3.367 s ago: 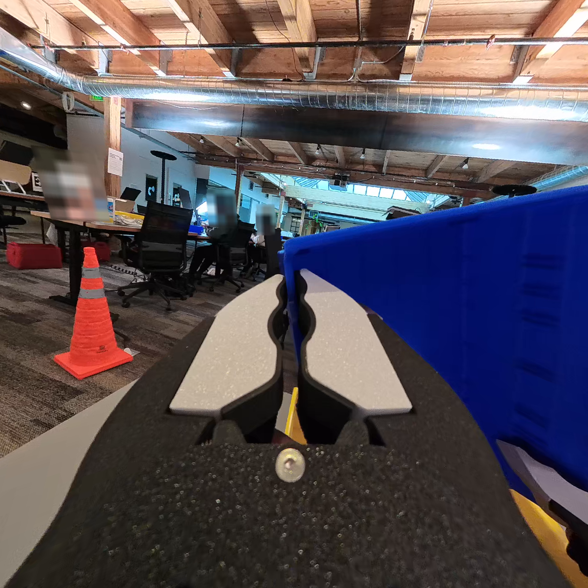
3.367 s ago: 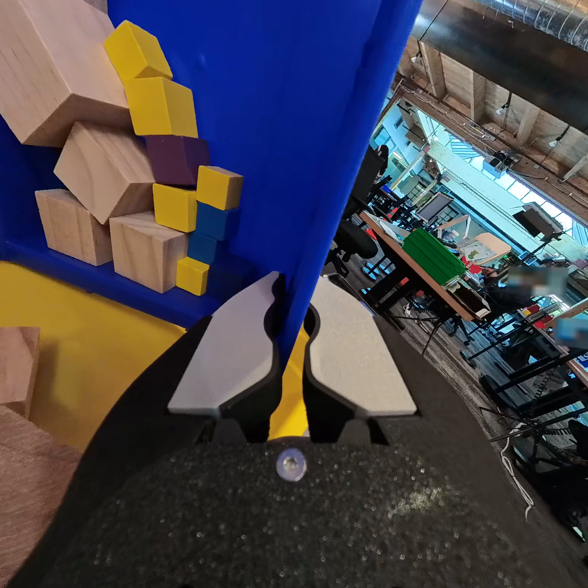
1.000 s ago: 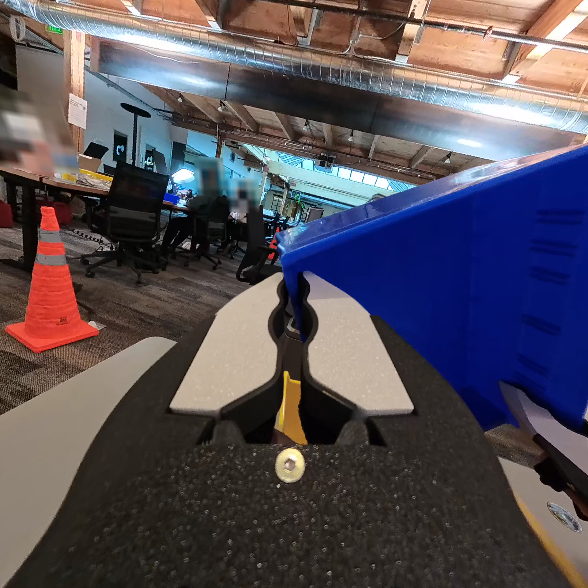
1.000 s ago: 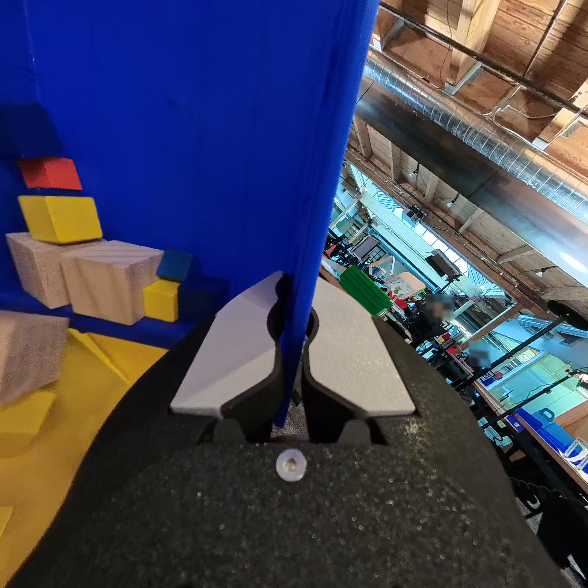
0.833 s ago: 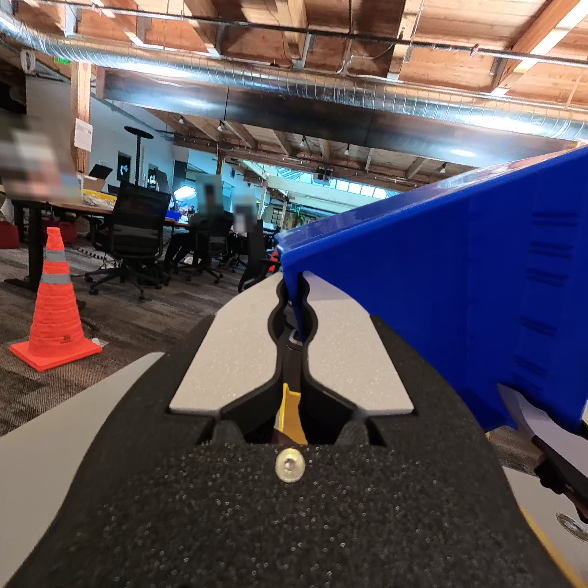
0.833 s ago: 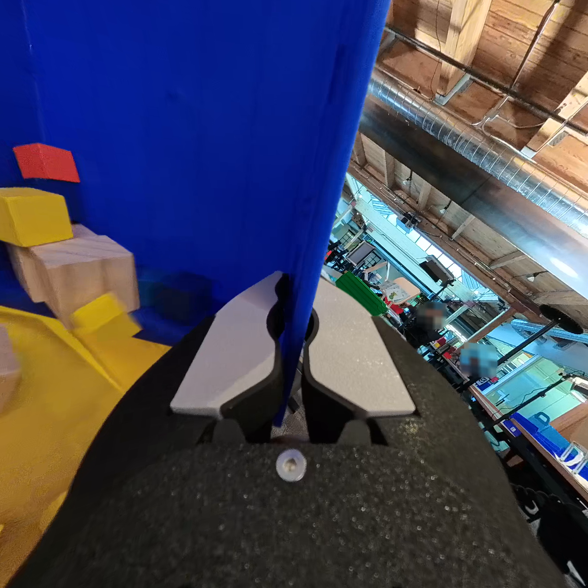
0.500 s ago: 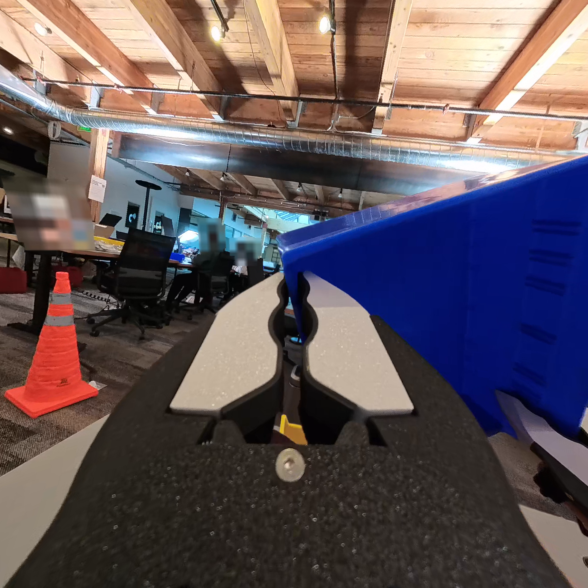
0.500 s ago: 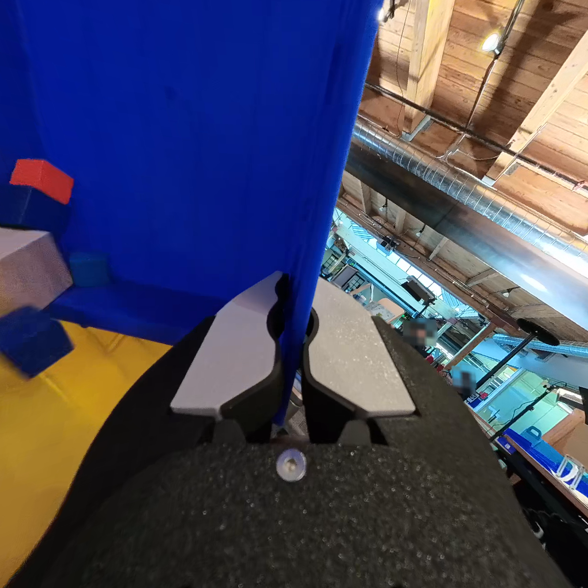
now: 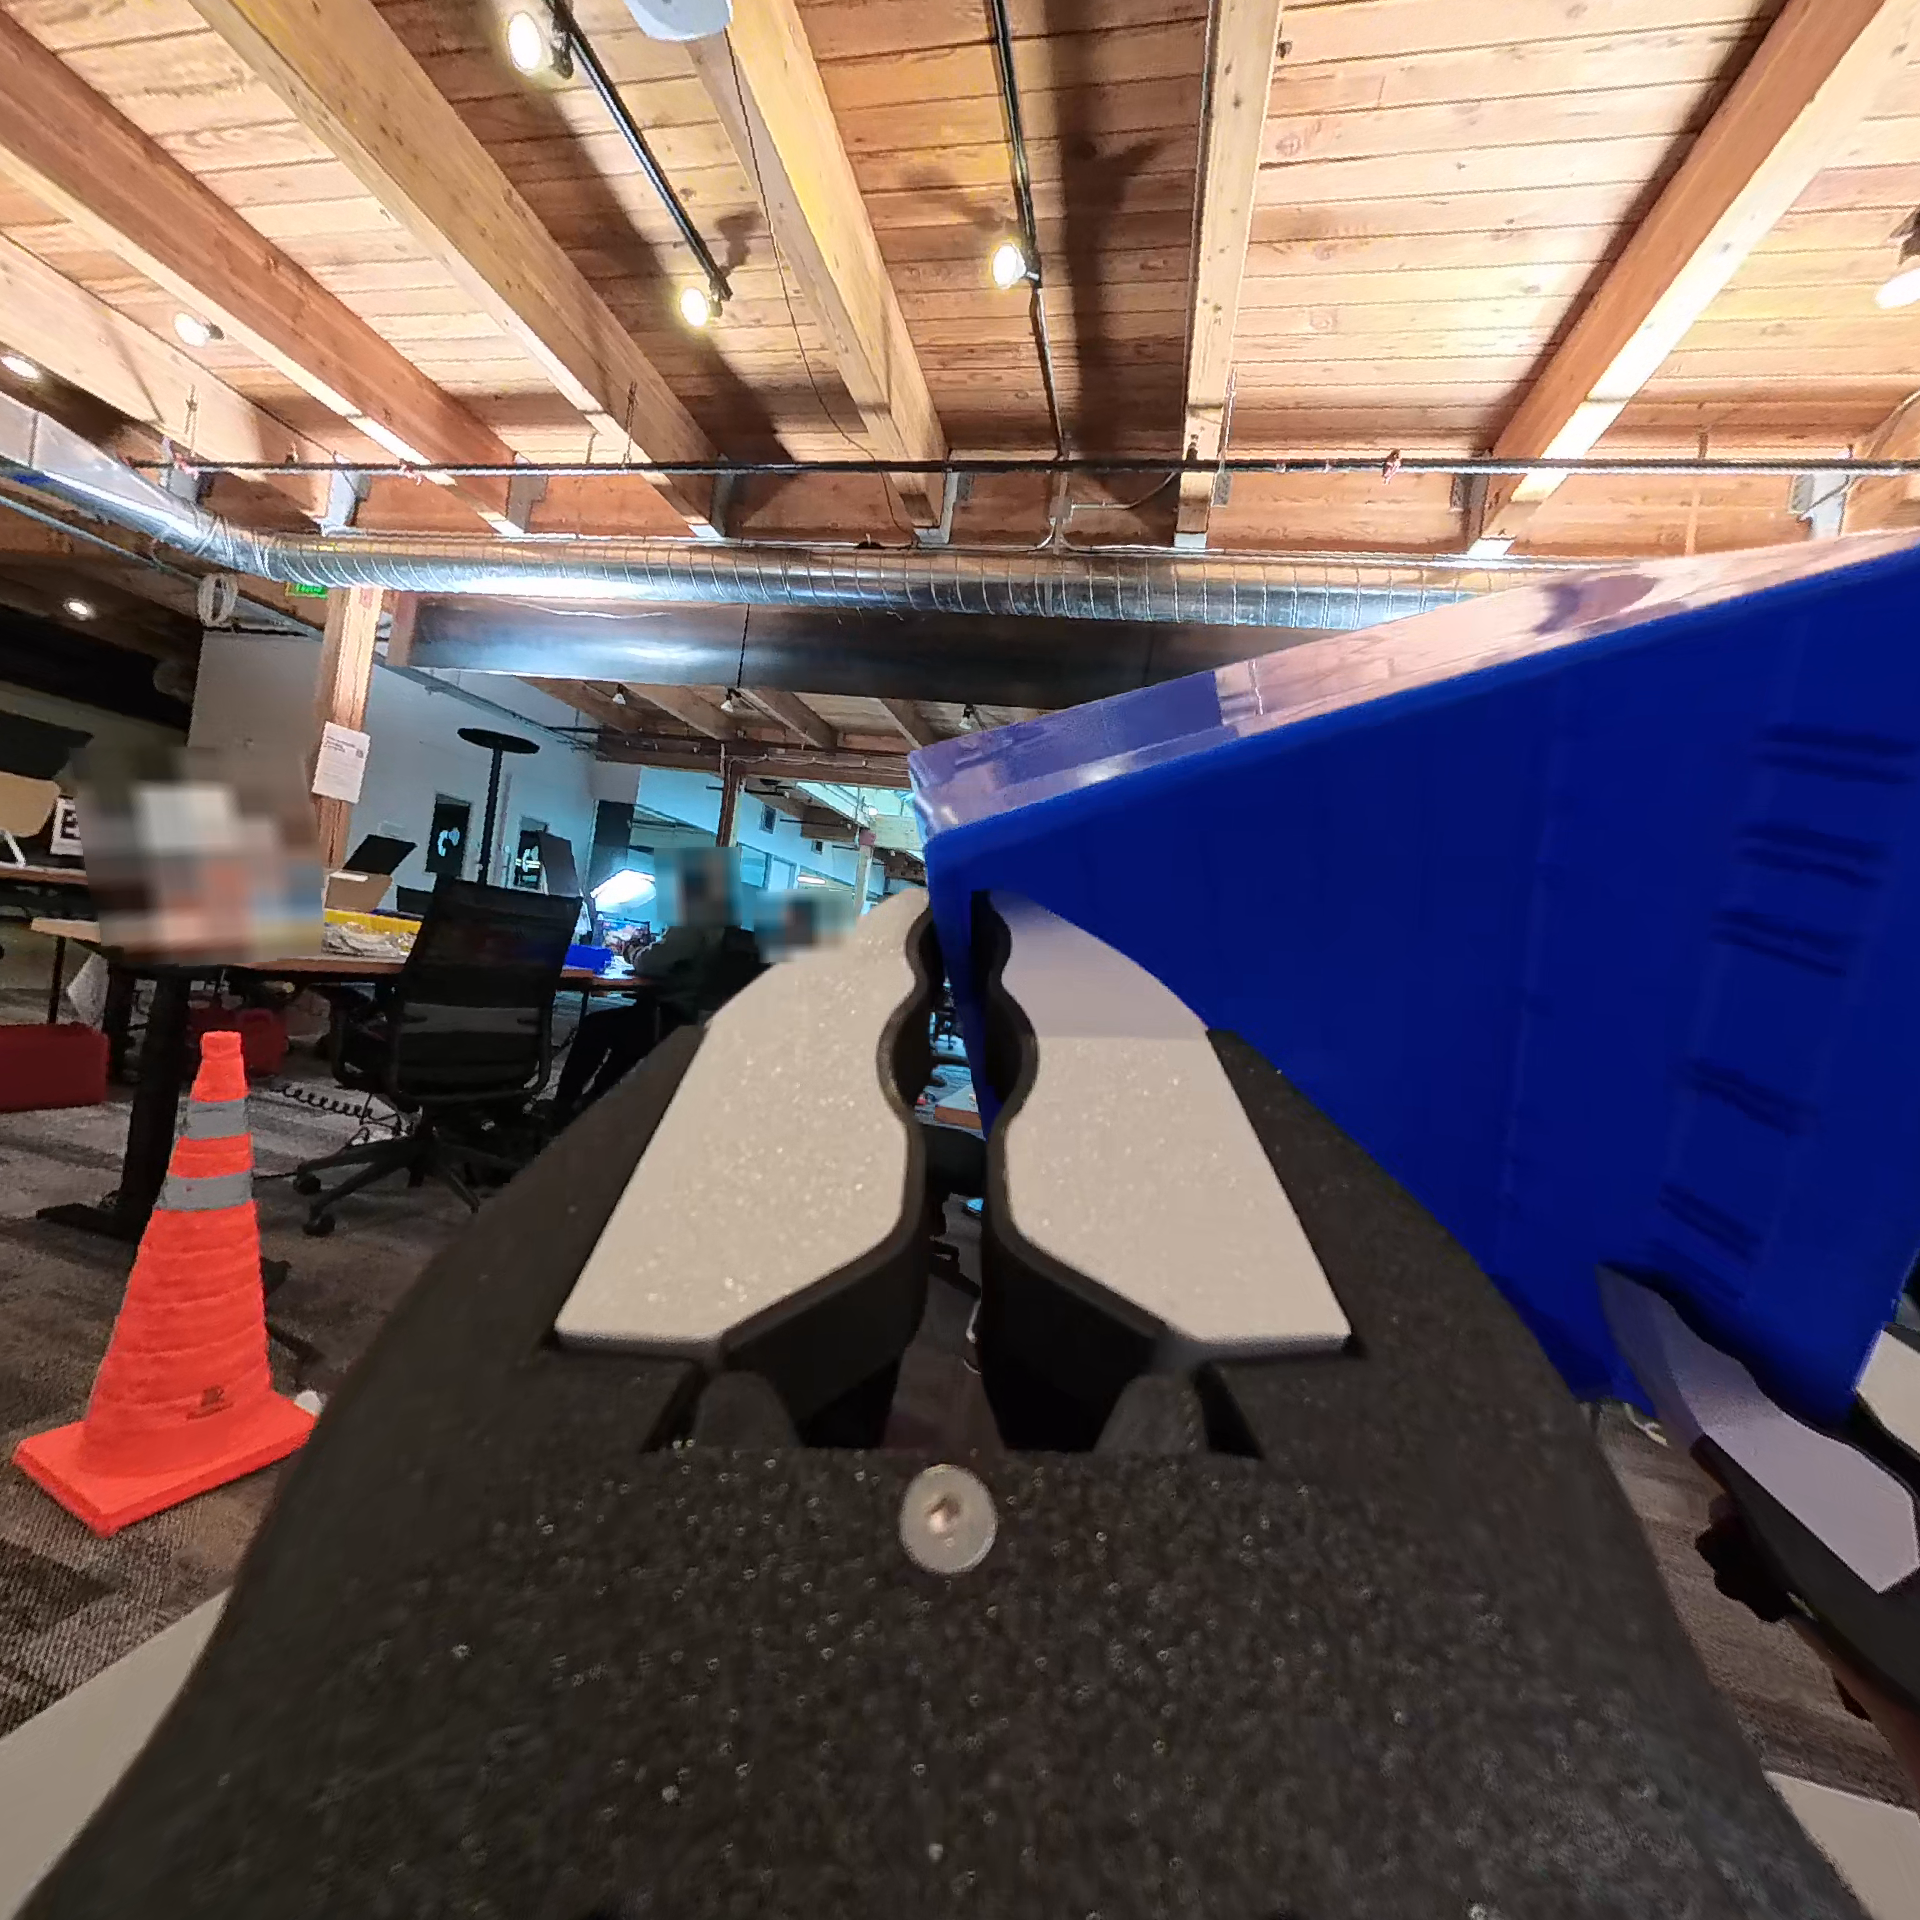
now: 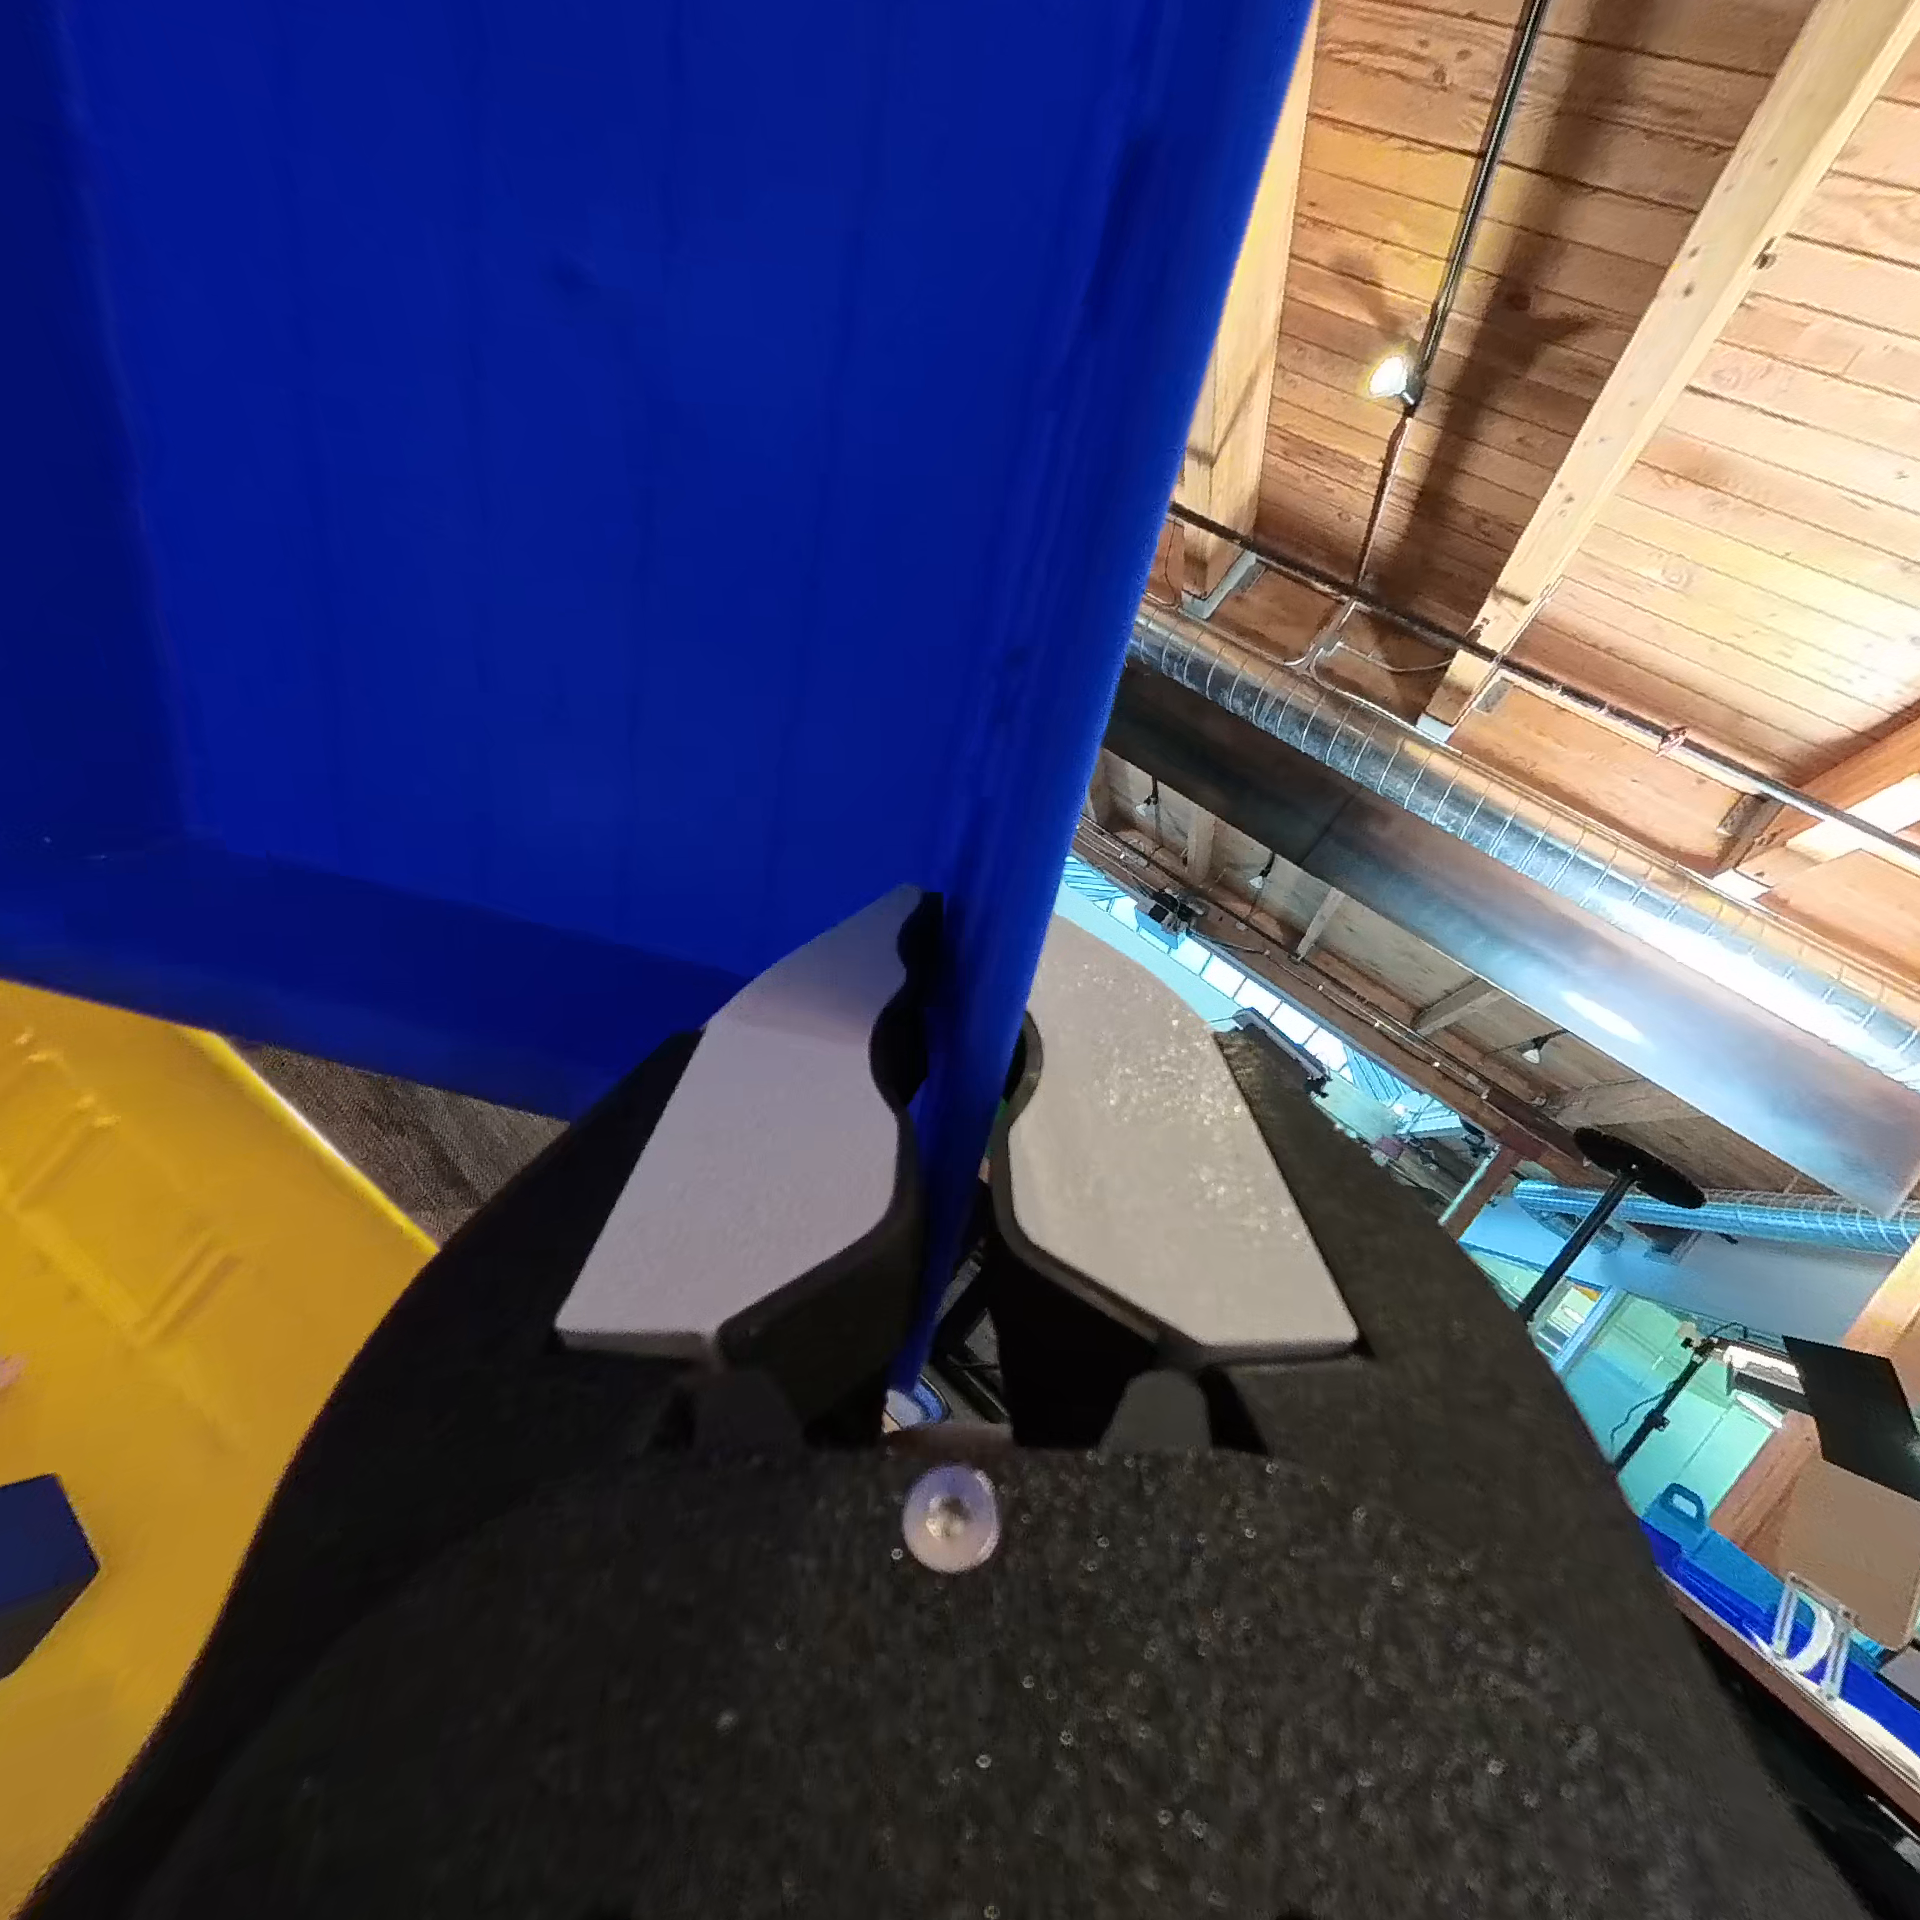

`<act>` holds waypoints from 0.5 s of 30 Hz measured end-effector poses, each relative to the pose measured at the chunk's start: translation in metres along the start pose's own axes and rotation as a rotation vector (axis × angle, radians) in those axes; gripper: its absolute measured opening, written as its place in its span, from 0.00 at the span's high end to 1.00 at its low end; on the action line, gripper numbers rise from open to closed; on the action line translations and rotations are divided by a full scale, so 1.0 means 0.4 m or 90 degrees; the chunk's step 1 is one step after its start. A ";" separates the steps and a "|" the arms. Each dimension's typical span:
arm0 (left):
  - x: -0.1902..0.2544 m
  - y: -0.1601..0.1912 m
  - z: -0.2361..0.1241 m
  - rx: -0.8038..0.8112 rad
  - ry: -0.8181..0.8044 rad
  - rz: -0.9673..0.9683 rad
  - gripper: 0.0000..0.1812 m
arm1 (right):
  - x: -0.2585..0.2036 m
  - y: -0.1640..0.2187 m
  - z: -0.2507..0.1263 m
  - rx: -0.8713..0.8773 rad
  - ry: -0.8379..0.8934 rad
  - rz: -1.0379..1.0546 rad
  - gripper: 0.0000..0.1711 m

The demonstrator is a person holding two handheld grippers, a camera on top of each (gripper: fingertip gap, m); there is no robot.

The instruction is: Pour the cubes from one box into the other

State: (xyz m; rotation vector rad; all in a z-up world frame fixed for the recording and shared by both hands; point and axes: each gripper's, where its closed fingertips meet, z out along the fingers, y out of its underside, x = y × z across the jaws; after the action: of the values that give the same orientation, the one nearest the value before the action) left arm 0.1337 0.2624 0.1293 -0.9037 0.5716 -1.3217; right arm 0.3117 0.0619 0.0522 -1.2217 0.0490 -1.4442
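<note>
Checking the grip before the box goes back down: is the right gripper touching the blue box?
Touching: the right wrist view shows the right gripper shut on the blue box wall.

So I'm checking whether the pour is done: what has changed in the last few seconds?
The cubes that were piled inside the blue box have slid out; its inside now shows bare. One dark blue cube lies in the yellow box below. The box has tipped up farther. Both grippers, left and right, stay clamped on its walls.

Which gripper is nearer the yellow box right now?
Right. The right gripper, clamped on the blue box, has the yellow box just below-left; the left gripper's view doesn't show it.
</note>
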 end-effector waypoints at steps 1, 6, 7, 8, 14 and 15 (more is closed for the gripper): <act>0.007 -0.008 0.001 0.001 -0.001 0.009 0.97 | 0.004 -0.002 -0.001 0.003 0.001 0.003 0.96; 0.050 -0.077 0.002 -0.041 -0.041 0.023 0.97 | 0.049 -0.042 -0.017 -0.018 -0.039 0.092 0.97; 0.059 -0.096 -0.006 -0.052 -0.056 0.020 0.98 | 0.064 -0.058 -0.022 -0.022 -0.054 0.115 0.97; 0.069 -0.117 -0.017 -0.061 -0.072 0.022 0.98 | 0.077 -0.075 -0.027 -0.029 -0.074 0.141 0.97; 0.087 -0.287 -0.115 -0.198 -0.219 0.074 0.97 | 0.039 -0.207 -0.108 -0.100 -0.260 0.313 0.98; 0.084 -0.325 -0.148 -0.225 -0.254 0.090 0.98 | 0.013 -0.239 -0.136 -0.105 -0.299 0.325 0.97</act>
State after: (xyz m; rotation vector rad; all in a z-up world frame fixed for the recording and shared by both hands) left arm 0.0187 0.2162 0.2079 -1.3526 0.5499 -0.8912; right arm 0.2090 0.0562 0.0920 -1.5243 0.1481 -0.7047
